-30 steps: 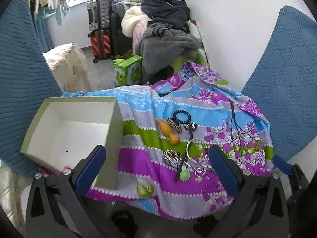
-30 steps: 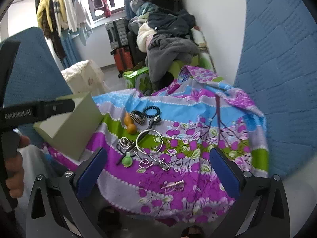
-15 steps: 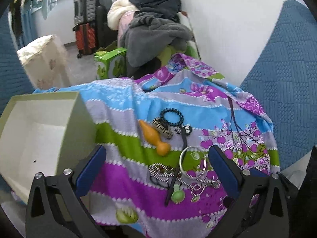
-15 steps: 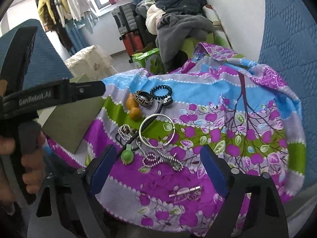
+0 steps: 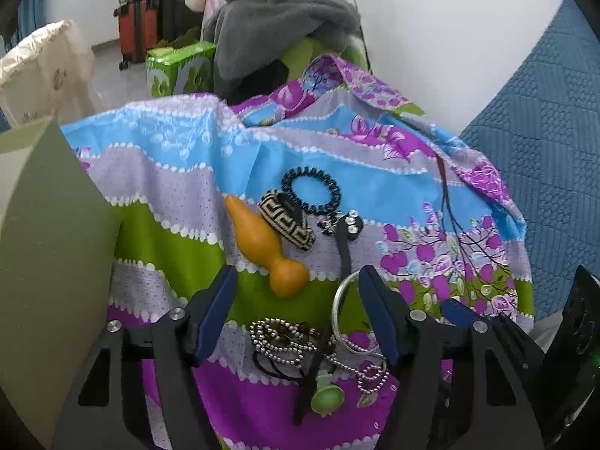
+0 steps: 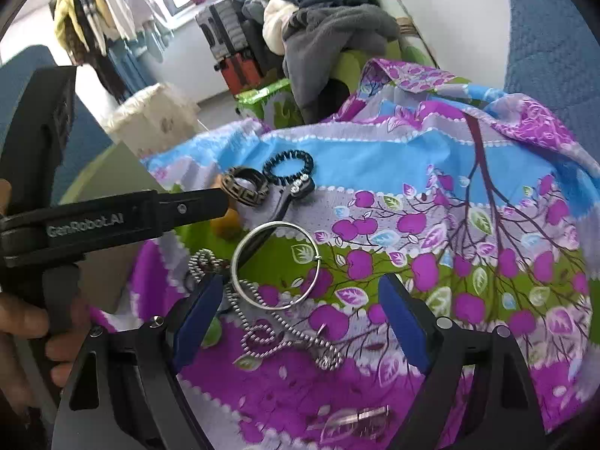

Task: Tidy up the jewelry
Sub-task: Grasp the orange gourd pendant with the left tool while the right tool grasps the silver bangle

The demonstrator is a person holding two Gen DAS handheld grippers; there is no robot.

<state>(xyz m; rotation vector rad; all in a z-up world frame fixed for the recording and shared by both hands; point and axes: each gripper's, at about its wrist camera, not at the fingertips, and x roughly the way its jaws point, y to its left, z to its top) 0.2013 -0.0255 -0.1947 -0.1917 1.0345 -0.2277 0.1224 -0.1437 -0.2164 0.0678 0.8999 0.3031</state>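
Observation:
Jewelry lies on a flowered cloth (image 5: pixel 168 172): an orange gourd pendant (image 5: pixel 262 240), a black-and-cream patterned cuff (image 5: pixel 288 221), a black spiral hair tie (image 5: pixel 333 195), a rhinestone clip (image 5: pixel 350 225), a silver bangle (image 5: pixel 335 300), a bead chain (image 5: pixel 285 333) and a green pendant (image 5: pixel 327 397). My left gripper (image 5: pixel 297 276) hovers low over the chain. Its jaws are closing, with the gourd's bulb between the tips and untouched. My right gripper (image 6: pixel 300 281) stands open around the bangle (image 6: pixel 318 262) and chain (image 6: pixel 262 337), gripping nothing.
An open green box (image 5: pixel 45 262) stands at the cloth's left. A hairpin (image 6: pixel 360 416) lies near the front edge. A hand (image 6: pixel 22 322) holds the left tool, whose finger (image 6: pixel 195 202) crosses the right view. Blue quilted cushions (image 5: pixel 543 150) flank the cloth; a clothes pile (image 5: pixel 281 11) lies behind.
Both grippers have come down and closer to the jewelry. The left jaws have narrowed a good deal, the right jaws a little. The box has slid toward the left edge of the left view.

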